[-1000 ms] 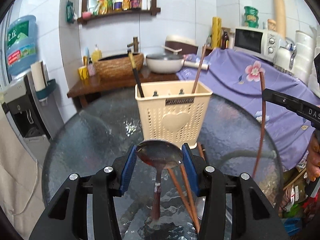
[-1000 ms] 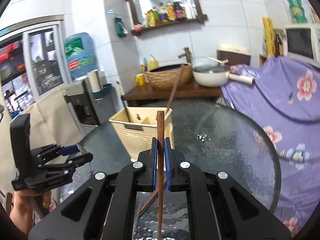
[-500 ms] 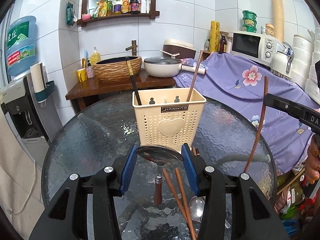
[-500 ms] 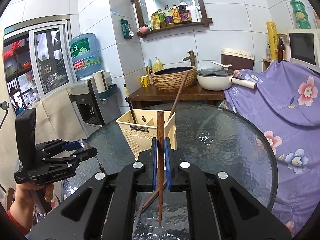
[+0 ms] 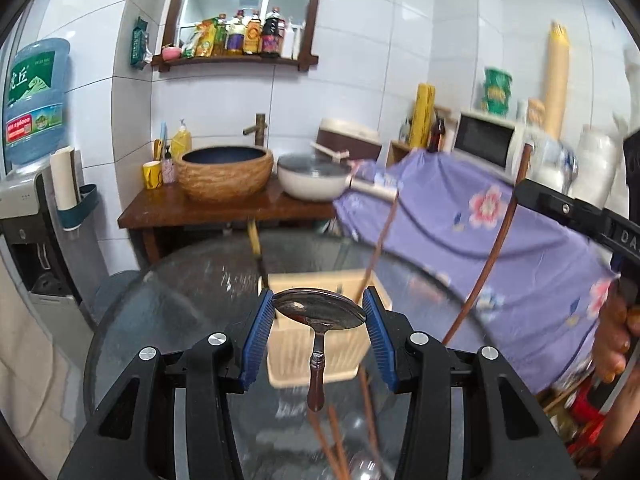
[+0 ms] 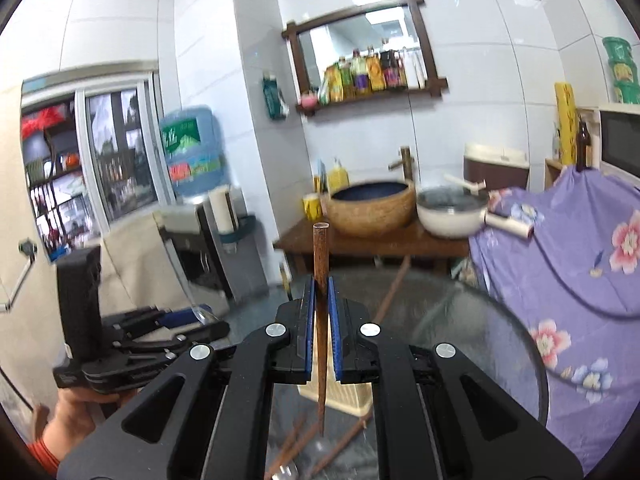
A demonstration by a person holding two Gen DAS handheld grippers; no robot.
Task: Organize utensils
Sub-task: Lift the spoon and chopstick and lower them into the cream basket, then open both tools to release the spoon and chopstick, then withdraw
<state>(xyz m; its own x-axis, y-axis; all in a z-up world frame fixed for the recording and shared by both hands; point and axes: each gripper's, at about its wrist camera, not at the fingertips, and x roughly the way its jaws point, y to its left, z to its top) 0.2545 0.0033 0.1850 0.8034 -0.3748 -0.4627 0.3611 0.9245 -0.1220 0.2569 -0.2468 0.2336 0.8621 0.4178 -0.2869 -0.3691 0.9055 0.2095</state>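
My left gripper (image 5: 318, 295) is shut on the bowl of a metal spoon (image 5: 320, 314), whose dark handle hangs straight down above the glass table (image 5: 168, 304). Behind and below it stands the cream utensil basket (image 5: 290, 346), with a chopstick (image 5: 380, 248) and a dark utensil (image 5: 256, 248) leaning in it. My right gripper (image 6: 320, 285) is shut on a brown chopstick (image 6: 320, 252) held upright over the basket (image 6: 354, 394). In the left wrist view that gripper (image 5: 524, 194) shows at the right. Loose chopsticks (image 5: 332, 444) and a spoon lie on the table near me.
A wooden counter (image 5: 208, 212) behind the table carries a woven basin (image 5: 224, 174) and a white pan (image 5: 308, 180). A purple flowered cloth (image 5: 500, 240) covers furniture at the right, under a microwave (image 5: 484, 142). A water dispenser (image 5: 32, 216) stands at the left.
Both grippers have risen with what they hold. The spoon's handle and the chopstick's tip have come up off the table, and the basket sits lower in both views.
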